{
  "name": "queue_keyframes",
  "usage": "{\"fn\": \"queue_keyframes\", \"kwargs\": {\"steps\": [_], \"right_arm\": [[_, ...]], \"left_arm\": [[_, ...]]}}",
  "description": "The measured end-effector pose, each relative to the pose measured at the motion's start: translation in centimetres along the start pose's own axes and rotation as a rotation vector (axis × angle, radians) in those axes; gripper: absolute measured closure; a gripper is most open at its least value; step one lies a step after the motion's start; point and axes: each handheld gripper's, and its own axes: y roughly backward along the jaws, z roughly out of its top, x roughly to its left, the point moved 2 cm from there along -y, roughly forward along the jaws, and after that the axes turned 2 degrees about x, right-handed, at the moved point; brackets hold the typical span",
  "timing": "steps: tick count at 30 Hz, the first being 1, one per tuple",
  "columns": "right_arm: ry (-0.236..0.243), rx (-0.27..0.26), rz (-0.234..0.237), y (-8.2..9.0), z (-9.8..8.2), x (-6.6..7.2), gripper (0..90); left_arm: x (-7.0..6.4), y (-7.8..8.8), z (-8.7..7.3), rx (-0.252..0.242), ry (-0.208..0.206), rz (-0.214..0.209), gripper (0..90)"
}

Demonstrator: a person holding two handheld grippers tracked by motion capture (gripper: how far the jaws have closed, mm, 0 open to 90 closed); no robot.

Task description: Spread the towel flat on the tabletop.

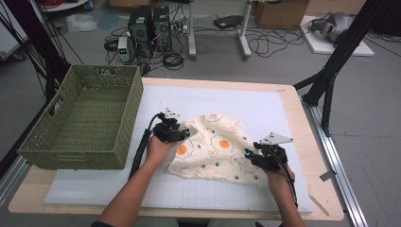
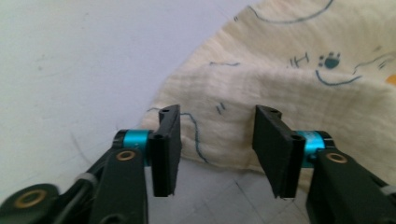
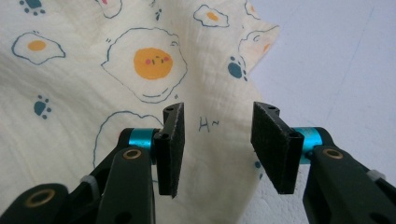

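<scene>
L gripper point(image 2: 217, 149): jaws parted, nothing pinched. In its own view a folded edge of the cloth point(image 2: 289, 93) sits right ahead, the fold's lip between and just past the pads point(image 2: 168, 149), but they don't press it. So released, poised at the hem.

R gripper point(image 3: 217, 149): same story, jaws apart, cloth point(image 3: 140, 93) lying flat under and ahead of them, its right edge running just past the right pad. Pads aren't on the fabric; released.

From the high view: L gripper point(image 1: 170, 128) sits at the cloth's left upper corner, R gripper point(image 1: 265, 156) at its right lower edge. The cloth point(image 1: 215, 149), cream with a fried-egg print, lies rumpled mid-mat, long axis running roughly across the table from L hand to R hand, slightly skewed. The white mat point(image 1: 265, 109) is under it; the table point(image 1: 309, 137) shows as a wood rim around it.

Key relation: green basket point(image 1: 82, 120) stands off the cloth's left side, just beside my L hand, well apart from R. So L is the near arm for any drop-in; R has to cross the cloth's full length.

My read: next is a pinch at both ends, L on the folded lip, R on the edge. L needs only a small push fwd; R must come down onto the flat fabric, so risk of grabbing nothing there.
</scene>
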Motion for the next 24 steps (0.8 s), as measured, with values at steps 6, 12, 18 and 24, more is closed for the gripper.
{"fn": "queue_keyframes", "kwargs": {"steps": [6, 12, 18, 24], "right_arm": [[-0.004, -0.005, 0.004, 0.1, 0.0, -0.2, 54.4], [-0.011, -0.008, 0.011, -0.3, 0.3, -0.6, 55.0], [-0.007, -0.022, 0.038, -1.6, 1.8, -1.4, 54.9], [-0.031, -0.059, 0.038, -3.6, 4.5, -3.1, 56.8]], "left_arm": [[0.8, 0.5, -0.1, 0.033, -0.095, 0.117, 87.9], [4.1, 1.9, -0.5, 0.016, 0.000, 0.177, 87.6], [4.7, 2.2, -0.4, -0.056, 0.097, 0.124, 65.7], [4.2, 2.4, -0.1, -0.076, 0.104, 0.107, 49.7]]}}
